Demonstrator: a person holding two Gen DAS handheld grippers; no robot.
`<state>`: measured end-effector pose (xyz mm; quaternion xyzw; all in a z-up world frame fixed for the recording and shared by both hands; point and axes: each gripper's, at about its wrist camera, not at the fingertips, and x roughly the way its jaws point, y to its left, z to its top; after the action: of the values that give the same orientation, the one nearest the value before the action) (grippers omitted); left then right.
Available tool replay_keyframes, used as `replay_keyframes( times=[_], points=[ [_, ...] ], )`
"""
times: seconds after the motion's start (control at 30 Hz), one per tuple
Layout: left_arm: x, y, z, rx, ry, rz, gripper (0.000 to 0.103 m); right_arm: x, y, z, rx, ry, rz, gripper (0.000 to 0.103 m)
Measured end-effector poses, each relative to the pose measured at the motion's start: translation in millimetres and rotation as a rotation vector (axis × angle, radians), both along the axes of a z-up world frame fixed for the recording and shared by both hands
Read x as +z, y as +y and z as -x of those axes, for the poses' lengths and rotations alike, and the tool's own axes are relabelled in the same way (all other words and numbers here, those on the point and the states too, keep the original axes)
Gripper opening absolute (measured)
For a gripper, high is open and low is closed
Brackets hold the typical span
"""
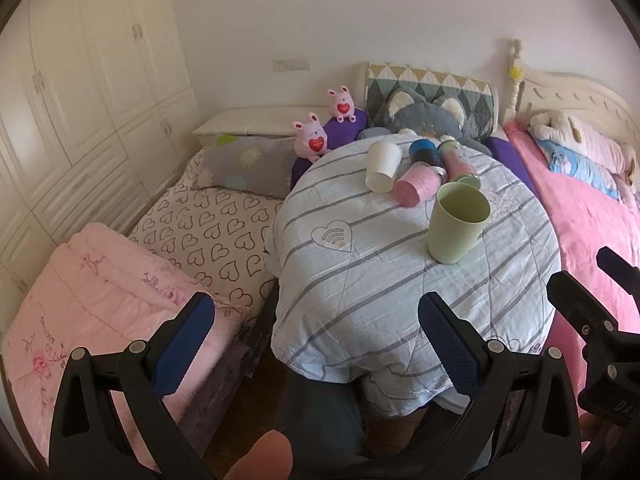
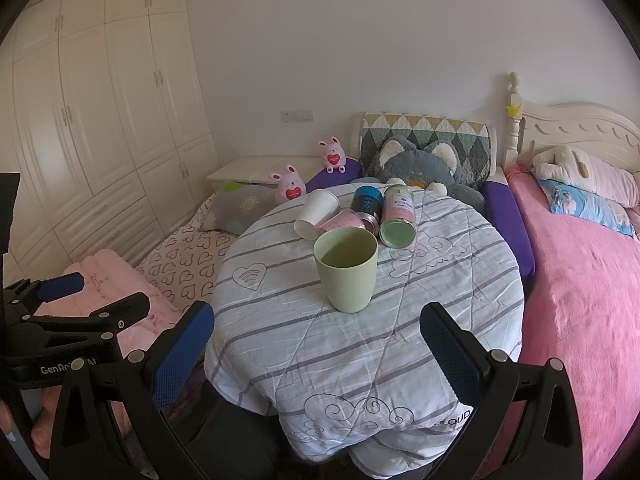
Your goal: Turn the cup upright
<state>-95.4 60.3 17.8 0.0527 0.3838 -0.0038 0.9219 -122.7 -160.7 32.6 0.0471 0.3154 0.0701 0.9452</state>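
A pale green cup (image 2: 346,270) stands upright, mouth up and empty, on the round table under a striped quilt (image 2: 320,352). It also shows in the left wrist view (image 1: 456,222). My right gripper (image 2: 316,332) is open and empty, just in front of the cup and apart from it. My left gripper (image 1: 316,324) is open and empty, at the table's near left edge, well short of the cup. The right gripper also shows in the left wrist view (image 1: 600,312).
Behind the green cup lie a white paper cup (image 2: 316,213), a pink cup (image 2: 346,221), a blue can (image 2: 366,202) and a pink-green can (image 2: 397,216), all on their sides. Beds with pink blankets (image 2: 580,300) flank the table; plush toys (image 2: 420,164) sit behind.
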Motion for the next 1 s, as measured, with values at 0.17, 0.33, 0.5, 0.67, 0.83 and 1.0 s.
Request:
replay_keyframes(
  times=[0.17,0.33,0.5,0.67,0.83,1.0],
  points=[
    [2.9,0.5,0.1,0.006,-0.002,-0.002,0.103,-0.1,0.4,0.0,0.003,0.000,-0.001,0.103],
    [4.4,1.1,-1.4,0.013,-0.004,-0.003,0.103,-0.7,2.0,-1.5,0.006,0.004,-0.003,0.103],
    [5.0,0.6,-3.0,0.020,-0.002,-0.012,0.103,-2.1,2.4,-2.2,0.006,0.010,-0.008,0.103],
    [5.7,-2.8,-0.3,0.019,-0.011,-0.022,0.103,-2.5,2.4,-2.9,0.006,0.011,-0.010,0.103],
    [5.5,-6.7,1.9,0.011,-0.020,-0.032,0.103,-2.7,2.1,-3.2,0.006,0.012,-0.014,0.103],
    [5.4,-8.8,1.4,0.011,-0.025,-0.037,0.103,-3.6,2.5,-3.3,0.007,0.015,-0.017,0.103]
  ],
)
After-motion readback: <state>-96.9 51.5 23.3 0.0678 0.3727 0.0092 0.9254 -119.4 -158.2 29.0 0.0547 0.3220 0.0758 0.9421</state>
